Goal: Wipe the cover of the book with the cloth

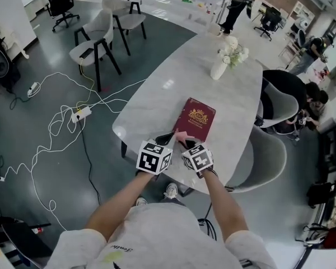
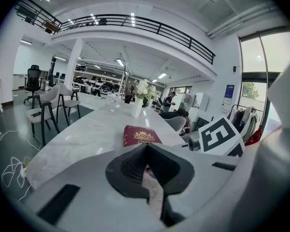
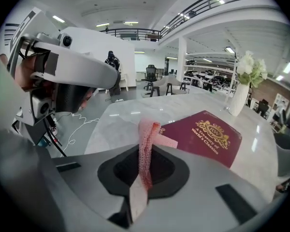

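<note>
Left tongs (image 2: 148, 151), right tongs (image 3: 145, 151) pinching cloth (image 3: 148, 129), book (image 1: 195, 119) near table (image 1: 173, 77) edge

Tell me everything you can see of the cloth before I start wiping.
The cloth is small, thin and pink, with a fine mesh-like weave. It is bunched into a narrow strip held between both grippers: the right gripper is shut on one part, the left gripper on another. It sits over the near edge of the dark red book lying flat on the white table. Whether its folded flap touches the cover cannot be told.
</note>
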Demonstrator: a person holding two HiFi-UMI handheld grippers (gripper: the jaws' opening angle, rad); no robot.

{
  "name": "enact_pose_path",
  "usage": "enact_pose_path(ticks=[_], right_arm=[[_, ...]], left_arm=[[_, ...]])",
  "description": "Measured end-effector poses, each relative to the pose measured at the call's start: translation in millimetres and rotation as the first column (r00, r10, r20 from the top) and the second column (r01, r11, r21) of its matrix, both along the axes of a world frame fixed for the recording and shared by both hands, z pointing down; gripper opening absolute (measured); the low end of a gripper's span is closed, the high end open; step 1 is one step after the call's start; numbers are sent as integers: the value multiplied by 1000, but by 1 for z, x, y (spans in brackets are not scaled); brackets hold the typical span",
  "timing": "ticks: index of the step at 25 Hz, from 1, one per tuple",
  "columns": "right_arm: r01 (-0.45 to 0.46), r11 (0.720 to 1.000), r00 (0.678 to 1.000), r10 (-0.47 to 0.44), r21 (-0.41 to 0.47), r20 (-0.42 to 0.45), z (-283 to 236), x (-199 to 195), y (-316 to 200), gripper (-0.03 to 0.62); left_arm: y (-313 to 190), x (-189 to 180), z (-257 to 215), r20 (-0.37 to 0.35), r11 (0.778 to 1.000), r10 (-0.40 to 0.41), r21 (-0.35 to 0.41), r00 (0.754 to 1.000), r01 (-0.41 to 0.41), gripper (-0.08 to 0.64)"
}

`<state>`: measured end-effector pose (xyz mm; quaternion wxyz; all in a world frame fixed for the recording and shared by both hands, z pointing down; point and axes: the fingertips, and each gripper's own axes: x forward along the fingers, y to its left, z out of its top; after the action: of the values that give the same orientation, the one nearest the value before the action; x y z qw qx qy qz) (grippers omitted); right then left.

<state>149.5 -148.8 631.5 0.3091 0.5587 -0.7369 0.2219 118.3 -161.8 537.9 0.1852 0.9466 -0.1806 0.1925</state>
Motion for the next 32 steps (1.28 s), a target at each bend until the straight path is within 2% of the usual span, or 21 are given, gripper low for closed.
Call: enact_pose_path(ticks=[16,32], right_arm=[[-111,994,994,111,-3,-11,-2,18,36,17],[-255,957,967,250,140,58,-57,17,50,17]], left_arm=[[28,7,-3,0,997,76,5,997,-76,6],[42,-3,-17,-12,993,111,27,994,-111,6]])
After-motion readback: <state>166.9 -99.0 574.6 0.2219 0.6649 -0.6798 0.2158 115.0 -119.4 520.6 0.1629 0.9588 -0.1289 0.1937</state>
